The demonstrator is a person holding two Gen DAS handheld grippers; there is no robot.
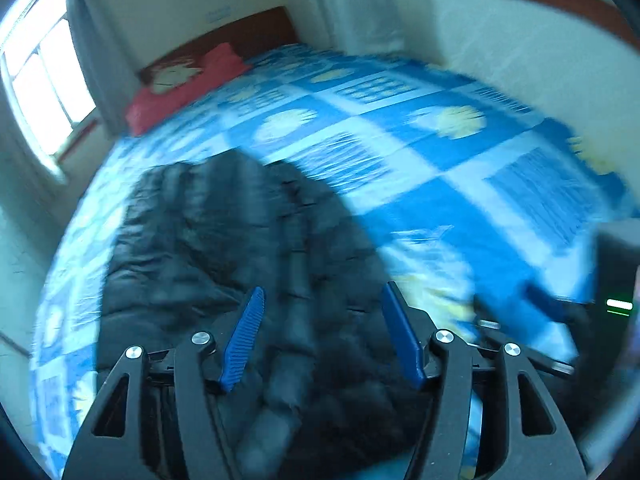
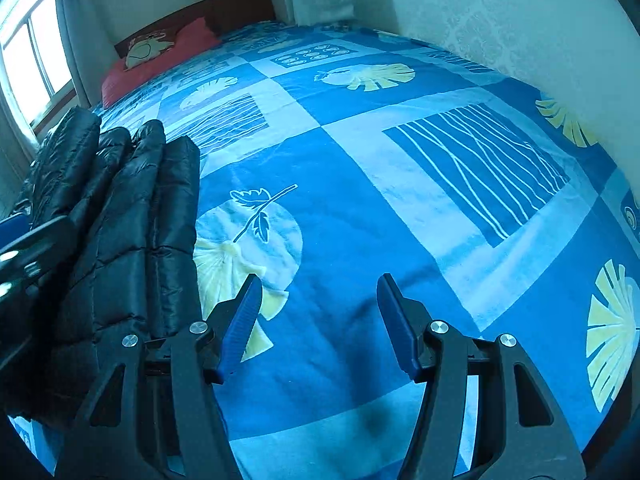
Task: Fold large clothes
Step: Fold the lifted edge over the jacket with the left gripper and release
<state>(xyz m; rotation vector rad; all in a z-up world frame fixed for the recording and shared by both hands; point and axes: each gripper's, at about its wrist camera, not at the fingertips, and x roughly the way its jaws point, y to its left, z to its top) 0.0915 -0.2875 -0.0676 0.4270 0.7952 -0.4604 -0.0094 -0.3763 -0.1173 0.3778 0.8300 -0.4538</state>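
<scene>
A black quilted puffer jacket (image 1: 224, 248) lies folded in a long bundle on the blue patterned bedspread (image 1: 420, 184). My left gripper (image 1: 322, 300) is open and empty, hovering just above the jacket's near end; this view is motion-blurred. In the right wrist view the jacket (image 2: 132, 220) lies at the left. My right gripper (image 2: 318, 288) is open and empty above bare bedspread (image 2: 360, 184), to the right of the jacket. Part of the left gripper (image 2: 24, 256) shows at the left edge, over the jacket.
A red pillow (image 2: 160, 52) and a cartoon cushion (image 2: 146, 50) lie at the wooden headboard (image 2: 224, 8). A window (image 2: 28, 52) with grey curtains is at the left. A white wall (image 2: 500, 20) runs along the bed's right side.
</scene>
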